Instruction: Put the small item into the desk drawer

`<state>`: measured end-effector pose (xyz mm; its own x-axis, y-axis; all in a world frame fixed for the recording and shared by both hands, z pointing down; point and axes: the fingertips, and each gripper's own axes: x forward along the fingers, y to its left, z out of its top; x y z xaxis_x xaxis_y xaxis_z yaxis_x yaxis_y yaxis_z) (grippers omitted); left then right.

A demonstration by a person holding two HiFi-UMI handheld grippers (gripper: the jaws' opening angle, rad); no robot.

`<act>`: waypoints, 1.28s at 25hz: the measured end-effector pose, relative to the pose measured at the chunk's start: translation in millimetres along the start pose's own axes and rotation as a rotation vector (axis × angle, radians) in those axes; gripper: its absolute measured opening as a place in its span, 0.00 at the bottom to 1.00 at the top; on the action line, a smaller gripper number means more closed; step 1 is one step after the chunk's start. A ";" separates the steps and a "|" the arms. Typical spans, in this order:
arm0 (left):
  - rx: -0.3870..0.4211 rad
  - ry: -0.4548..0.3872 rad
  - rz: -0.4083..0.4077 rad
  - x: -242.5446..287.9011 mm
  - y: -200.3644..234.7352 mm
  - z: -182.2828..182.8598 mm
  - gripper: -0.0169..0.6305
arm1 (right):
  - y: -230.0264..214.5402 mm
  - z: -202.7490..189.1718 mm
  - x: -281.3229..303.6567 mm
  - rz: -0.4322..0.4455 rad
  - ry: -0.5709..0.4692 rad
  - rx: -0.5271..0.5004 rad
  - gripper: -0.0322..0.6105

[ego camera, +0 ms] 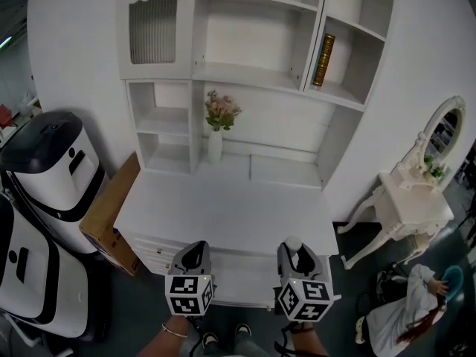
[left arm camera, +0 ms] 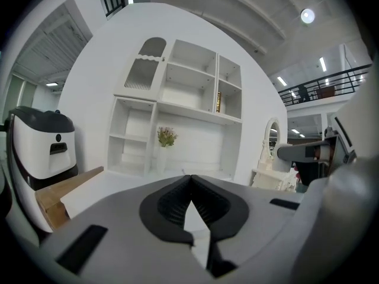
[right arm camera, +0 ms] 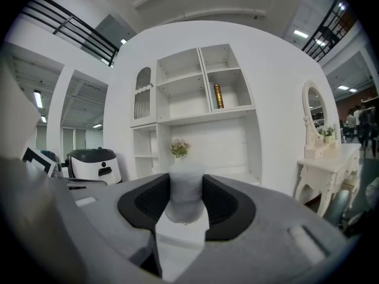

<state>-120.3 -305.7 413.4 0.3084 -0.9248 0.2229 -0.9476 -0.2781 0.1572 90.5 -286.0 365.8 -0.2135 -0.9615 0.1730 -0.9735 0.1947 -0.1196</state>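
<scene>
My right gripper (ego camera: 294, 245) hovers over the front edge of the white desk (ego camera: 223, 199), shut on a small white foam-like item (ego camera: 293, 242). In the right gripper view the item (right arm camera: 186, 189) stands upright, pinched between the dark pads (right arm camera: 222, 203). To its left my left gripper (ego camera: 195, 251) is at the same height, shut with nothing in it; its pads (left arm camera: 172, 203) meet at the tip in the left gripper view. Drawer fronts (ego camera: 152, 253) show under the desktop at the left. I cannot tell whether a drawer is pulled out below the grippers.
A hutch of shelves (ego camera: 253, 65) rises at the back of the desk, with a flower vase (ego camera: 216, 129) and a book (ego camera: 323, 59). Left: a cardboard box (ego camera: 111, 214) and black-and-white machines (ego camera: 48, 173). Right: a white dressing table with mirror (ego camera: 416, 199); a person (ego camera: 409, 311) low.
</scene>
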 end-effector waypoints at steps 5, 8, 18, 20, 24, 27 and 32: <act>-0.015 0.003 0.032 12.7 3.3 4.0 0.03 | 0.3 7.0 21.9 0.045 0.009 -0.015 0.31; -0.013 0.000 0.037 20.9 1.0 6.0 0.03 | -6.8 0.8 27.4 0.047 0.032 -0.016 0.31; 0.000 0.080 -0.053 63.7 -38.7 -27.5 0.03 | -61.0 -29.5 21.2 -0.056 0.094 0.012 0.31; 0.010 0.106 -0.088 72.2 -53.0 -35.8 0.03 | -75.0 -36.9 14.1 -0.093 0.110 0.027 0.31; 0.018 0.149 -0.152 88.1 -81.6 -51.6 0.03 | -101.4 -52.7 -2.4 -0.162 0.141 0.057 0.31; 0.031 0.180 -0.195 95.7 -102.7 -63.3 0.03 | -119.1 -65.0 -13.0 -0.201 0.169 0.074 0.31; 0.043 0.257 -0.231 101.1 -124.7 -95.6 0.03 | -137.2 -96.9 -23.8 -0.229 0.237 0.102 0.31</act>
<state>37.1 -339.6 508.3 0.5207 -0.7422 0.4220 -0.8514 -0.4881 0.1920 221.3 -271.1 472.8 -0.0147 -0.9037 0.4280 -0.9878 -0.0533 -0.1464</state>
